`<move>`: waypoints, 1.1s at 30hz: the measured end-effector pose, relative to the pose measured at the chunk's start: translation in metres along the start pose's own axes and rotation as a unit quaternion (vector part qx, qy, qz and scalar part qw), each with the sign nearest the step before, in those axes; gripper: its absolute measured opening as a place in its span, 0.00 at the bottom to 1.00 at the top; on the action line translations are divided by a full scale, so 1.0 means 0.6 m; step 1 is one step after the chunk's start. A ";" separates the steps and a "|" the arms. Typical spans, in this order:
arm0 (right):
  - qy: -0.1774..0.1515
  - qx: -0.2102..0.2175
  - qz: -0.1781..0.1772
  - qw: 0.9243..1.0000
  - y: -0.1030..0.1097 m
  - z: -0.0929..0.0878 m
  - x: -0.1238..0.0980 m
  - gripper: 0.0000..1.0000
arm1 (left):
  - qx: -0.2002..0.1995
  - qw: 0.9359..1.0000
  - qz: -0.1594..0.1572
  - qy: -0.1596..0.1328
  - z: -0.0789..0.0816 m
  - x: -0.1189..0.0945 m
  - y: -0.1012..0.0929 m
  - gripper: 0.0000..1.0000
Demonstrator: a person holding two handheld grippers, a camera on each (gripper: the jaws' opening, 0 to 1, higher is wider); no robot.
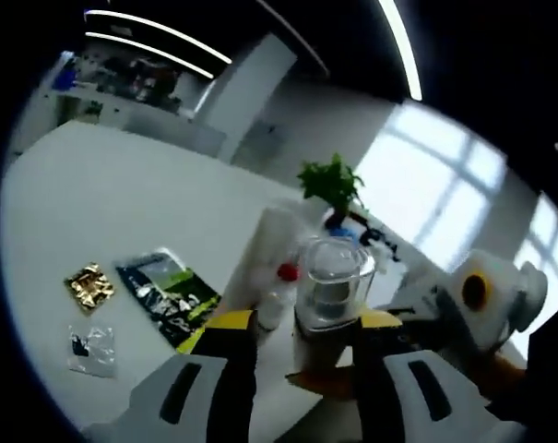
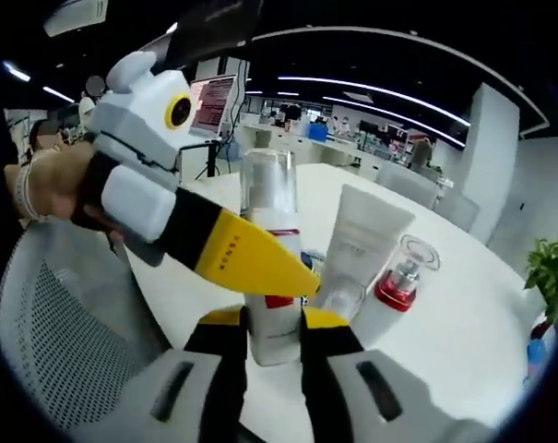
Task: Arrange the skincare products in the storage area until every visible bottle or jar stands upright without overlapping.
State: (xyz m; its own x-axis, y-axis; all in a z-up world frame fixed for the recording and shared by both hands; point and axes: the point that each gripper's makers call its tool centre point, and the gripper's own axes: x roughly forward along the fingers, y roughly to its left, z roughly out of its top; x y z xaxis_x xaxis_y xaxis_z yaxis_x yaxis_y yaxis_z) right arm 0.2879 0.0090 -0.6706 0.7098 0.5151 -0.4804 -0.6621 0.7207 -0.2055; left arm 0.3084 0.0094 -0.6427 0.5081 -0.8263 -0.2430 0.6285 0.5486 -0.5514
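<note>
White round surface (image 1: 122, 212) under office strip lights, skincare bottles grouped near our two tools.

From the left gripper view, our left tool (image 1: 302, 355) stands spread around a clear-capped bottle (image 1: 332, 281), upright; a white tube (image 1: 265, 254) rises behind, sachets (image 1: 89, 286) lie well apart on open room. From the right gripper view, our right tool (image 2: 274, 337) pinches a tall white pump bottle (image 2: 269, 268), upright; the white tube (image 2: 362, 249) and a red-collared bottle (image 2: 403, 281) stand just beside.

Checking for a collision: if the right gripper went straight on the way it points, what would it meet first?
The white bottle with the clear cap: it already sits between the right gripper jaws, with the left gripper crossing just in front.
</note>
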 end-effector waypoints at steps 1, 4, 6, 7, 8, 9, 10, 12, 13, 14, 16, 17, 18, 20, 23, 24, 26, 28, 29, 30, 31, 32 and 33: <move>0.000 -0.001 0.001 1.000 0.001 -0.001 0.001 0.21 | 0.003 1.000 -0.001 0.002 -0.001 0.001 -0.001 0.30; 0.005 -0.013 0.000 1.000 0.002 -0.004 0.002 0.21 | 0.021 1.000 0.004 0.016 -0.011 0.004 0.001 0.23; 0.009 -0.016 -0.002 1.000 0.001 -0.007 0.002 0.21 | 0.017 1.000 0.006 0.017 -0.014 0.008 -0.003 0.21; 0.012 -0.009 0.002 1.000 0.001 -0.010 0.002 0.21 | 0.016 1.000 0.005 0.017 -0.015 0.009 -0.004 0.21; 0.011 -0.005 0.002 1.000 -0.001 -0.010 0.001 0.21 | 0.017 1.000 0.006 0.017 -0.016 0.009 -0.005 0.21; 0.010 -0.006 0.001 1.000 -0.001 -0.010 0.001 0.21 | 0.015 1.000 0.005 0.018 -0.016 0.010 -0.006 0.21; 0.011 -0.007 0.002 1.000 -0.001 -0.011 0.001 0.21 | 0.015 1.000 0.005 0.020 -0.019 0.009 -0.010 0.20; 0.010 -0.008 0.002 1.000 -0.001 -0.011 0.000 0.22 | 0.019 1.000 0.003 0.025 -0.020 0.008 -0.012 0.20; 0.011 -0.007 0.002 1.000 -0.001 -0.012 0.000 0.22 | 0.022 0.999 0.002 0.030 -0.021 0.009 -0.012 0.20; 0.011 -0.007 0.002 1.000 -0.002 -0.012 0.000 0.22 | 0.023 0.999 0.002 0.033 -0.021 0.009 -0.012 0.20; 0.012 -0.007 0.004 1.000 -0.001 -0.013 0.000 0.22 | 0.028 0.999 -0.002 0.046 -0.023 0.010 -0.013 0.19; 0.011 -0.010 0.004 1.000 -0.001 -0.014 -0.001 0.21 | 0.031 0.998 -0.002 0.050 -0.024 0.011 -0.013 0.19; 0.009 -0.011 0.007 1.000 -0.001 -0.013 -0.002 0.21 | 0.061 0.996 0.015 0.059 -0.023 0.009 0.004 0.19; 0.009 -0.009 0.007 1.000 -0.002 -0.013 -0.005 0.22 | 0.117 0.989 0.040 0.082 -0.026 0.008 0.026 0.19; 0.010 -0.010 0.003 1.000 -0.008 -0.016 -0.010 0.22 | 0.127 0.986 0.043 0.095 -0.029 0.010 0.037 0.19; 0.011 -0.009 0.003 1.000 -0.010 -0.017 -0.013 0.23 | 0.136 0.984 0.048 0.101 -0.031 0.009 0.042 0.19; 0.011 -0.006 0.000 1.000 -0.015 -0.018 -0.018 0.23 | 0.168 0.977 0.060 0.120 -0.037 0.007 0.055 0.19; 0.007 -0.005 -0.003 1.000 -0.020 -0.016 -0.026 0.23 | 0.185 0.972 0.063 0.133 -0.044 0.007 0.061 0.19; 0.001 -0.006 -0.004 1.000 -0.021 -0.012 -0.029 0.22 | 0.188 0.971 0.059 0.137 -0.048 0.009 0.060 0.19; -0.004 -0.006 -0.003 1.000 -0.022 -0.009 -0.032 0.22 | 0.184 0.971 0.055 0.143 -0.053 0.010 0.060 0.19; -0.009 -0.002 -0.004 1.000 -0.024 -0.005 -0.036 0.22 | 0.179 0.970 0.049 0.156 -0.062 0.011 0.060 0.19; -0.012 -0.003 -0.004 1.000 -0.026 -0.002 -0.039 0.22 | 0.184 0.968 0.048 0.162 -0.066 0.012 0.061 0.19; -0.018 -0.001 0.000 1.000 -0.026 0.002 -0.041 0.22 | 0.196 0.965 0.045 0.172 -0.073 0.012 0.061 0.19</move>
State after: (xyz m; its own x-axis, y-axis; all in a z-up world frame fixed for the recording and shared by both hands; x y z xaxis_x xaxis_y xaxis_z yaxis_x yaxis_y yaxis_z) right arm 0.2809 -0.0143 -0.6542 0.7182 0.5308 -0.4499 -0.6622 0.7199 -0.2078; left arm 0.3092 0.0176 -0.6997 0.3890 -0.7293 -0.5629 0.7987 0.5714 -0.1884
